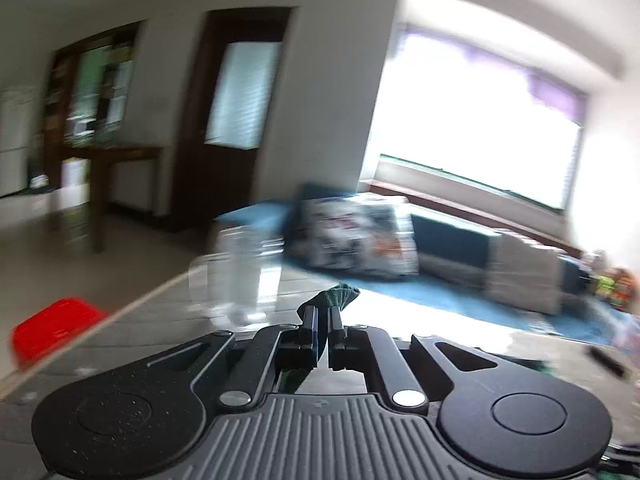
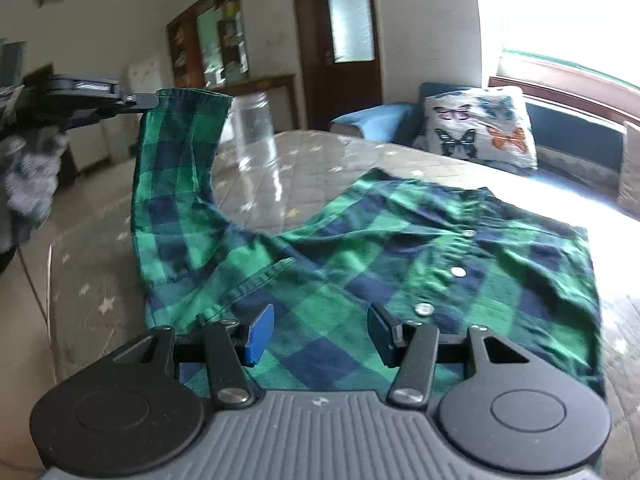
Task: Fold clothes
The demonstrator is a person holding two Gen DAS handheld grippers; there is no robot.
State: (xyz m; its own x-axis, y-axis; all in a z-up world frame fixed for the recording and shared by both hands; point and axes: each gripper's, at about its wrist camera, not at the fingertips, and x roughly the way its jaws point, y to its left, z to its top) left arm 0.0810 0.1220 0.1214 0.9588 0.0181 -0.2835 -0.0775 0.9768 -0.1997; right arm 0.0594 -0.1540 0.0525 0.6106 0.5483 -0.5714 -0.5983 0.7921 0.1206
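Lying across a star-patterned table (image 2: 304, 160), the green and navy checked shirt (image 2: 400, 264) was spread button-side up, with one sleeve (image 2: 176, 168) lifted well above the surface. The left gripper (image 1: 323, 314) had its jaws closed on the cuff of that sleeve, a bunched tuft of cloth poking out past the fingertips. The right gripper (image 2: 320, 332) hovered low over the near edge of the shirt with its jaws wide apart, holding nothing. A clear glass jar (image 2: 256, 132) stood on the table beyond the raised sleeve. A butterfly cushion (image 2: 480, 124) rested on the blue sofa (image 2: 376, 118) under the bright window.
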